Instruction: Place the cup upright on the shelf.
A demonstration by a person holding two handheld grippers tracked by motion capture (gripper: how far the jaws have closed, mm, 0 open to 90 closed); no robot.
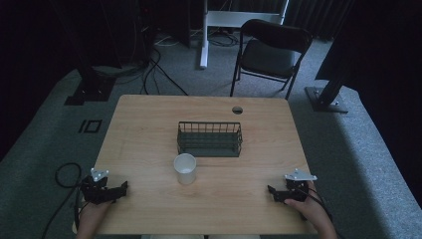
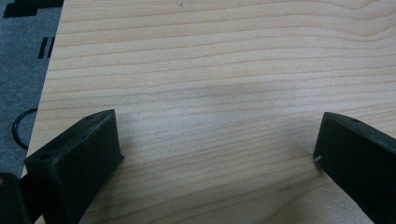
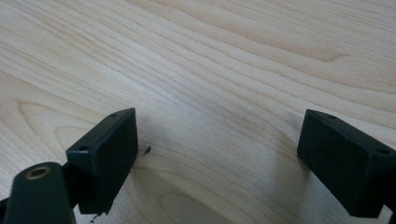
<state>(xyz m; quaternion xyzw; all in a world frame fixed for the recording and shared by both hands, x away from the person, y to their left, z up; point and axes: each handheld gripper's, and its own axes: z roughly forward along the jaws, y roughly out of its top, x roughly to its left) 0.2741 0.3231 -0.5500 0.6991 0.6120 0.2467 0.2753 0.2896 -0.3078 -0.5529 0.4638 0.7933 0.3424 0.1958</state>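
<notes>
Left tongs (image 1: pixel 119 190), right tongs (image 1: pixel 272 192): released, empty | Risk: cup (image 1: pixel 184 168) tipping if swept | Basket (image 1: pixel 209 139) adjacent

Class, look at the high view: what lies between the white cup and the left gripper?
Only bare wooden table separates the white cup from the left gripper, per the high view.

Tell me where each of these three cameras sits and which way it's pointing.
High view: above the person's side, facing forward and down on the light wooden table; hands hold left tongs and right tongs.
Left gripper view: on the left tongs, jaws open.
Right gripper view: on the right tongs, jaws open.
Shared: the same tabletop.
</notes>
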